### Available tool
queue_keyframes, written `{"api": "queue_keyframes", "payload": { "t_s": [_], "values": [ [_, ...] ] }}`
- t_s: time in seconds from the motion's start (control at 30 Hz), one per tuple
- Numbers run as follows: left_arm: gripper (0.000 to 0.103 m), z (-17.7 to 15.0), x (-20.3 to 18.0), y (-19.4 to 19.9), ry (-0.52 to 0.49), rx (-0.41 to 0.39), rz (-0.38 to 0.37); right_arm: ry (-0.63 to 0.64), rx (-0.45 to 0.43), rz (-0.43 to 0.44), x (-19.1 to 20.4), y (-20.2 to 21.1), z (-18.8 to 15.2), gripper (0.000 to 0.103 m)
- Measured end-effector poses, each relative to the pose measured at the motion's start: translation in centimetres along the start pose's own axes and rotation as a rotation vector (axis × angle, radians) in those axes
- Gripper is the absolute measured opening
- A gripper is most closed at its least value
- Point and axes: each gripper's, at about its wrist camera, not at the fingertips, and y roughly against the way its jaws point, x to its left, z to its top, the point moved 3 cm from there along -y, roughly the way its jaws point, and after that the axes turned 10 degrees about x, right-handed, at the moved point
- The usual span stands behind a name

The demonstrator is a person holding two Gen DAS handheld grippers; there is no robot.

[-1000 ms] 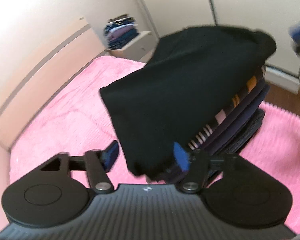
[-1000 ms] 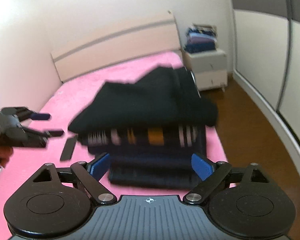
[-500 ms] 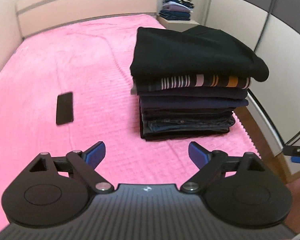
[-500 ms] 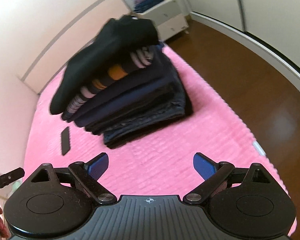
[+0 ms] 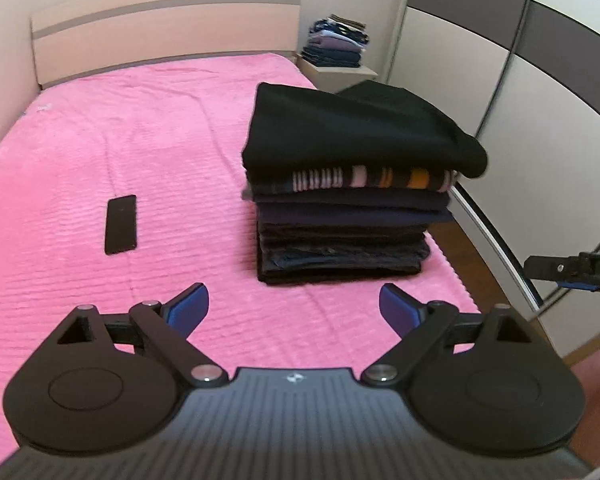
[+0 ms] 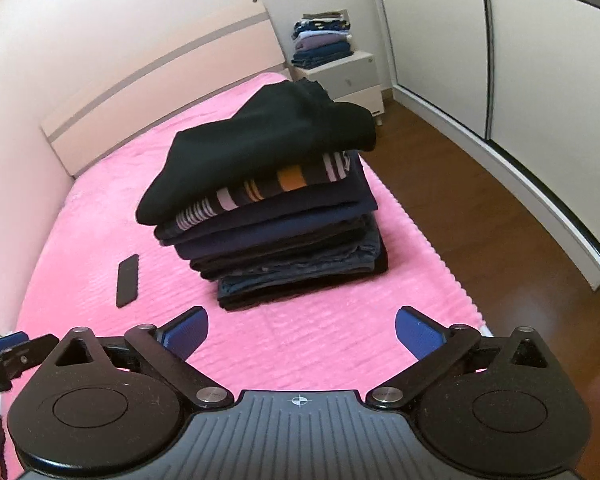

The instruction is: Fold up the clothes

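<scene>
Pink blanket covers the bed where the folded clothes stack sits near its right edge, while both the left gripper and right gripper, jaws just widened, hang released and empty.

My other gripper is cut off by the right edge of the left wrist view, its lettering only partly readable. The tall stack of folded dark clothes hides the pink ribbed bedspread behind it. The far pile of folded garments on the white bedside cabinet is too small to sort.
</scene>
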Motion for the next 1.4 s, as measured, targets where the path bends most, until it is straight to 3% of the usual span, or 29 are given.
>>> {"api": "queue_keyframes", "payload": {
  "t_s": [0.2,0.47,0.93,1.4],
  "values": [
    [0.091,-1.7,-0.1,1.5,-0.083,-0.029,-0.055,0.001,-0.038,-0.024,2.9,2.7,-1.9,0.102],
    [0.091,-2.6,-0.1,2.6,-0.121,-0.025,-0.137,0.021,-0.005,-0.042,5.2,4.1,-3.7,0.102],
    [0.091,-1.3,-1.4,2.4,-0.038,-0.004,-0.009,0.122,0.010,0.003,4.9,3.9,-1.0,0.102],
    [0.092,-1.7,-3.3,2.0,-0.043,0.017,-0.010,0.097,0.018,0.016,3.4,3.6,-1.0,0.102]
  ]
}}
